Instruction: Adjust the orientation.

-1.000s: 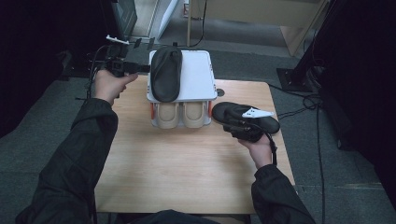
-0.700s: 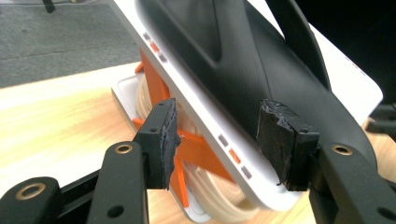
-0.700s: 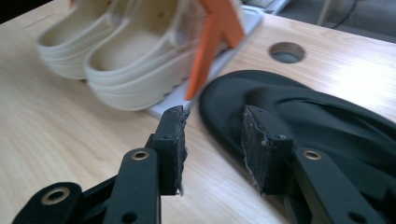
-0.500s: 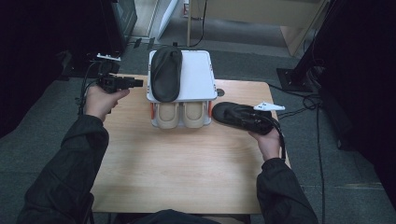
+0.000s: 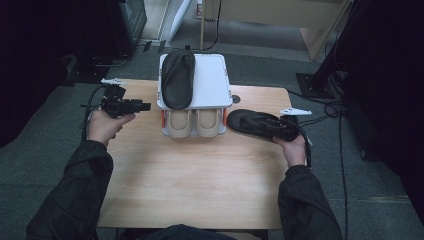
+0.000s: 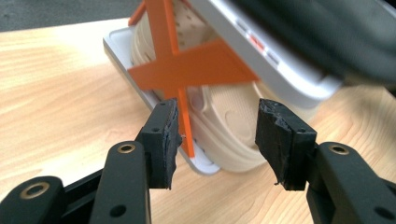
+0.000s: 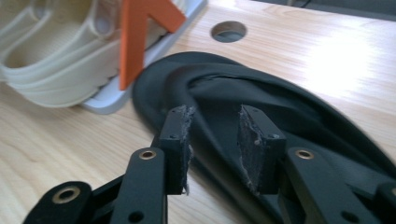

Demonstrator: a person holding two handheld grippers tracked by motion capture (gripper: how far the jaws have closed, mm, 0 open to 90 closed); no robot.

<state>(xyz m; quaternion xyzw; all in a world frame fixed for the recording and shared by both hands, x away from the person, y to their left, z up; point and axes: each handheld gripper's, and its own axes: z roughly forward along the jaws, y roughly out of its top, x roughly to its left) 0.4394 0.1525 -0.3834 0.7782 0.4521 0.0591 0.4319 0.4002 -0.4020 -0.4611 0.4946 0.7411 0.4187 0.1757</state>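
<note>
A white two-shelf rack (image 5: pixel 210 85) with orange braces (image 6: pixel 187 70) stands at the table's far middle. One black slipper (image 5: pixel 177 82) lies on its top shelf, and two beige slippers (image 5: pixel 180 125) sit on the lower shelf. A second black slipper (image 5: pixel 252 122) lies on the table to the rack's right. My right gripper (image 7: pixel 215 140) is over that slipper; its jaws have just been closing, with the slipper's upper (image 7: pixel 289 112) between the pads and a gap still showing. My left gripper (image 6: pixel 217 135) is open and empty, pointing at the rack's left side and a beige slipper (image 6: pixel 224 121).
The wooden table (image 5: pixel 190 185) has bare room in front of the rack. A round cable hole (image 7: pixel 229 31) sits near the far right edge. Cables trail on the floor to the right.
My left hand has come down and back from the top shelf to the rack's left side. My right hand has slid right along the table slipper, and its jaws have narrowed.
</note>
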